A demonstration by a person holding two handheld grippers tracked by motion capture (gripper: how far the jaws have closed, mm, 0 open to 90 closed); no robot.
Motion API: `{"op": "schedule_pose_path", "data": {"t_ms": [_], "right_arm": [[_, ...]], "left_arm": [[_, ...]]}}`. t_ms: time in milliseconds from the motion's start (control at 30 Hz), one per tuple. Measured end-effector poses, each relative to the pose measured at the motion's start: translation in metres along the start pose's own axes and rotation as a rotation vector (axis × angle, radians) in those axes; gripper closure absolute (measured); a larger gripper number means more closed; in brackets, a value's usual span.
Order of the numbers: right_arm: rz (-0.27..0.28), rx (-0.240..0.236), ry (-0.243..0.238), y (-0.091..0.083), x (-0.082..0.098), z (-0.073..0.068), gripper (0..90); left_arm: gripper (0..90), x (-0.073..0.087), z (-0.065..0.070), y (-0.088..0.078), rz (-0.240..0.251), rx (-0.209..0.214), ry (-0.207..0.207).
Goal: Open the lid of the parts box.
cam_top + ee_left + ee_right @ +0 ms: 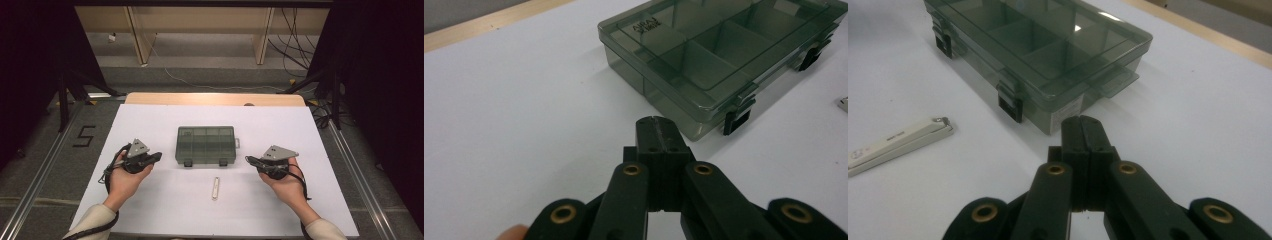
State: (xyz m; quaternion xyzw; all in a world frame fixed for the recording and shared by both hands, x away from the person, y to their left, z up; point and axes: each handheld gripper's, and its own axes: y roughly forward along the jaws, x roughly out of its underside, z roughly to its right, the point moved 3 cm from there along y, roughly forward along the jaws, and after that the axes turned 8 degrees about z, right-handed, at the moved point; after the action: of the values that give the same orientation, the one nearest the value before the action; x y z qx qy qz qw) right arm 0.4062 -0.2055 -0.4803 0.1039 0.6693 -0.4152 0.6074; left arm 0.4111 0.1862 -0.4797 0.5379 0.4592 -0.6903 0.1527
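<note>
High view looks down; both gripper views closely share the compartment box [205, 145].

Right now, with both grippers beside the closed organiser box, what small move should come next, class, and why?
Probably bring each gripper in to the latch nearest it. The compartment box has its lid down and both black latches clipped on the front edge. The left gripper and right gripper are shut, holding nothing, aimed at the box corners, so flipping the latches looks like the likely start.
</note>
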Motion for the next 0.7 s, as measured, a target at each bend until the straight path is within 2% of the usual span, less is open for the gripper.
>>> {"op": "schedule_pose_path", "data": {"t_ms": [33, 67, 100, 133, 200, 367, 500, 667, 700], "right_arm": [[-0.016, -0.005, 0.001, 0.007, 0.001, 0.000, 90.0], [-0.016, -0.005, 0.001, 0.007, 0.001, 0.000, 90.0], [-0.031, -0.013, -0.002, 0.013, 0.001, 0.000, 90.0], [-0.039, -0.020, -0.002, 0.017, 0.001, -0.001, 90.0], [-0.056, -0.032, -0.007, 0.024, 0.001, -0.003, 90.0], [-0.074, -0.043, -0.014, 0.036, 0.001, -0.005, 90.0], [-0.084, -0.045, -0.023, 0.040, 0.001, -0.007, 90.0], [-0.091, -0.047, -0.027, 0.041, 0.003, -0.007, 90.0], [-0.089, -0.043, -0.024, 0.041, 0.002, -0.007, 90.0]], "left_arm": [[89.6, 0.001, -0.002, 0.002, -0.051, 0.013, 0.049], [89.6, 0.001, -0.002, 0.002, -0.051, 0.013, 0.049], [89.6, 0.001, 0.002, 0.009, -0.022, 0.008, 0.020], [89.6, 0.001, 0.002, 0.009, -0.022, 0.008, 0.020], [89.6, 0.002, 0.005, 0.016, -0.044, 0.017, 0.033], [89.6, 0.005, 0.006, 0.024, -0.067, 0.031, 0.034], [89.6, 0.005, 0.006, 0.027, -0.084, 0.029, 0.048], [89.5, 0.006, 0.009, 0.031, -0.082, 0.039, 0.041], [89.5, 0.006, 0.009, 0.031, -0.090, 0.040, 0.058]]}}
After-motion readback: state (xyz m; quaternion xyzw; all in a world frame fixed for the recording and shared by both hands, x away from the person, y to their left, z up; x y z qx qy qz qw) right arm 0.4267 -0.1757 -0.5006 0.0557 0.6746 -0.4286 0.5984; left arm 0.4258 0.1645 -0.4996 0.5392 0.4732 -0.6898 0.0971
